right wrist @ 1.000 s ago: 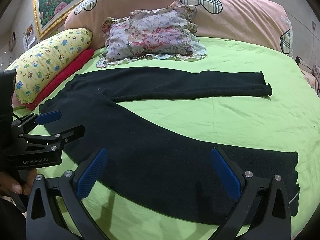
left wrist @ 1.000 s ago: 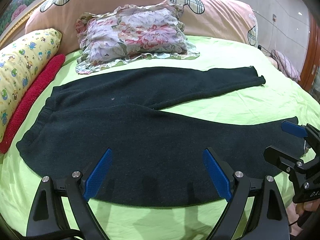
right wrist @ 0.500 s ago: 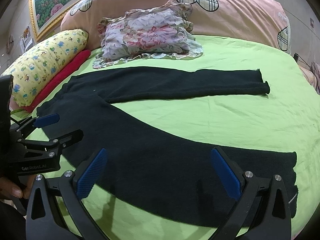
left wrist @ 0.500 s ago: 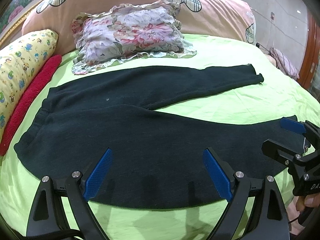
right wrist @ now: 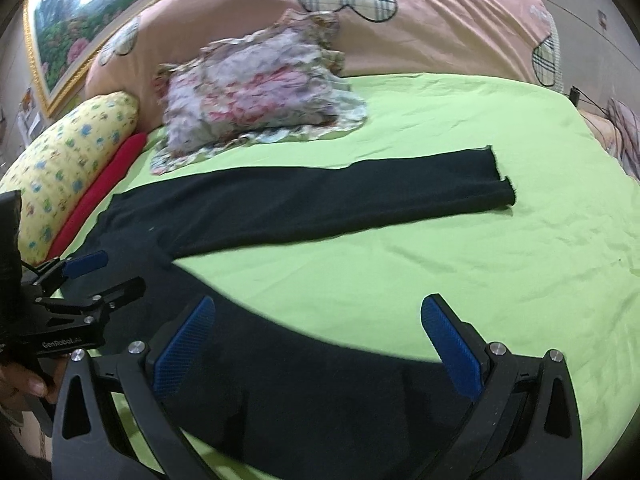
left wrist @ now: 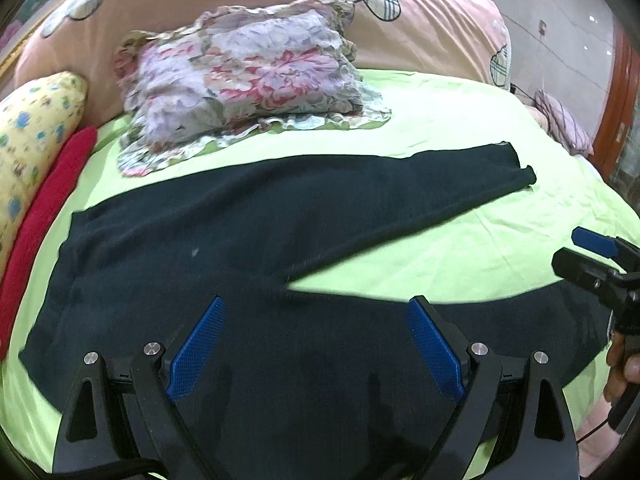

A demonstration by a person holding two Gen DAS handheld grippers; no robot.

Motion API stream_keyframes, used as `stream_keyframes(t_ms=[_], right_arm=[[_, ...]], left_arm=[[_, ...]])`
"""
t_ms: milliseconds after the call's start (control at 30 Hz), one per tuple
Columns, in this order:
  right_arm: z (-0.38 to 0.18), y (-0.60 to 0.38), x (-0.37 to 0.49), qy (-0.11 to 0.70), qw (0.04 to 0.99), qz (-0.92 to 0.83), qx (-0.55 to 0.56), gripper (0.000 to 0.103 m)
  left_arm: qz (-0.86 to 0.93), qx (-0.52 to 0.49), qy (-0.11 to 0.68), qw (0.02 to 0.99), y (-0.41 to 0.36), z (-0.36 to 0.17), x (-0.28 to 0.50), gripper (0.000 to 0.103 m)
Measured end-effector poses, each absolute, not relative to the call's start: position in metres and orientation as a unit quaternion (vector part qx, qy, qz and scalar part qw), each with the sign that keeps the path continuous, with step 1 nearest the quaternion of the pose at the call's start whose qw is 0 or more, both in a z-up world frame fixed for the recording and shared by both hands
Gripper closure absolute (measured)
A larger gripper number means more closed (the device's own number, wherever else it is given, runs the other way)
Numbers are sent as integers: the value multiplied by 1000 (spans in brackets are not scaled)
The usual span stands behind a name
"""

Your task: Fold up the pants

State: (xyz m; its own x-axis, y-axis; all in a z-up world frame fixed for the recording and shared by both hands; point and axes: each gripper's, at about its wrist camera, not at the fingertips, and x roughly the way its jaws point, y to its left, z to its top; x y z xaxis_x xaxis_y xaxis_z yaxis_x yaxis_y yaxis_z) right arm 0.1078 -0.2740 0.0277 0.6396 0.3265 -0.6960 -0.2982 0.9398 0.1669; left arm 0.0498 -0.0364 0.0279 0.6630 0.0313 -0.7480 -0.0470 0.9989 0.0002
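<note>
pants [left wrist: 248, 240]: matt, fuzzy knit, seemingly fleece | sheet [right wrist: 460, 248]: smooth cloth | left gripper [left wrist: 316, 344]: textured blue pads

1. Both wide-open grippers have advanced over the near leg of the black pants [left wrist: 280, 360], which is lying flat.
2. The left gripper [left wrist: 316, 344] now hangs above the crotch.
3. The right gripper [right wrist: 320, 344] now straddles the leg's far edge.

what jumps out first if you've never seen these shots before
Dark pants lie flat on a lime-green sheet, legs splayed in a V. Behind them a floral pillow leans on a pink headboard cushion. Both hand-held grippers, left and right, hover open over the near leg.
</note>
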Motion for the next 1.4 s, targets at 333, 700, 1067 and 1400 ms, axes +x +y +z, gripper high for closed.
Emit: stream_keyframes(t_ms=[333, 700, 1067, 1400], right_arm=[[35, -320, 179, 410, 900, 136, 48, 0], [34, -362, 284, 444, 887, 121, 29, 0], [9, -391, 366, 487, 858, 164, 22, 1], [-18, -399, 395, 540, 813, 213, 31, 88]], left_arm=[[-23, 15, 437, 899, -34, 32, 132, 10], [-82, 60, 471, 876, -44, 20, 238, 10], [-151, 91, 526, 832, -68, -12, 309, 13], [-199, 84, 590, 778, -84, -34, 332, 68]])
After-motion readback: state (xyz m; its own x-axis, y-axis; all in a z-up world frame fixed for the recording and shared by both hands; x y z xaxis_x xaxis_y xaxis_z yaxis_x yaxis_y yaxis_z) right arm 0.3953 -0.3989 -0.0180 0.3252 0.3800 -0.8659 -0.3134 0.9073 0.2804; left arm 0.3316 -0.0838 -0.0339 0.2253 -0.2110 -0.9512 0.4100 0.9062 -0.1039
